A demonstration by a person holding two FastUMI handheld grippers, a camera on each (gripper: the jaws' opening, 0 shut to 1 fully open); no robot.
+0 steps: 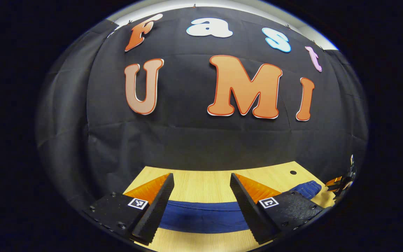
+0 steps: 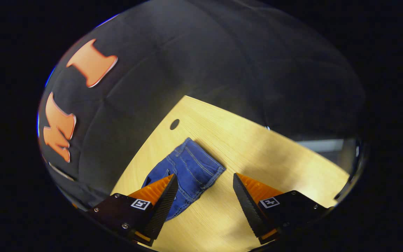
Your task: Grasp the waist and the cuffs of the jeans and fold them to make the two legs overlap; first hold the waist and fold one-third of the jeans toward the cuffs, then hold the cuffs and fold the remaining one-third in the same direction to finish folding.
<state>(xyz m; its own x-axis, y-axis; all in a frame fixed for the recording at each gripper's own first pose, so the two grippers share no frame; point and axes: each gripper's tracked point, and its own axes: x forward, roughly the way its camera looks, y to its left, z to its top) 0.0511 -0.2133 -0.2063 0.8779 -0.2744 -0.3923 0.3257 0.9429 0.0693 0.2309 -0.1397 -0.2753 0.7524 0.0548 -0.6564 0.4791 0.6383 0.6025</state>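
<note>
— Where are the jeans (image 2: 184,171) right now?

— Flat on the table (image 2: 257,147). In the right gripper view one end, with its stitched hem, runs from the centre up toward 12 o'clock. In the left gripper view a blue band of them (image 1: 201,215) lies across the bottom, at 6 o'clock.

— And the grippers?

— Both have their jaws apart, holding nothing. The left gripper (image 1: 201,206) hovers with the cloth showing in the gap between its fingers. The right gripper (image 2: 205,203) sits with its left finger over the denim and its right finger over bare wood.

— So what could go wrong?

— I'd say the right one is off-centre. If it closes there, it may catch only the edge, or one layer, and the hem could slip out as it lifts.

— And the left?

— It looks toward the wall more than down, so I can't tell how high it is above the cloth. Coming in too shallow, it might push the fabric into a wrinkle instead of pinching it. Uneven grips would leave the legs skewed rather than overlapping.
</note>
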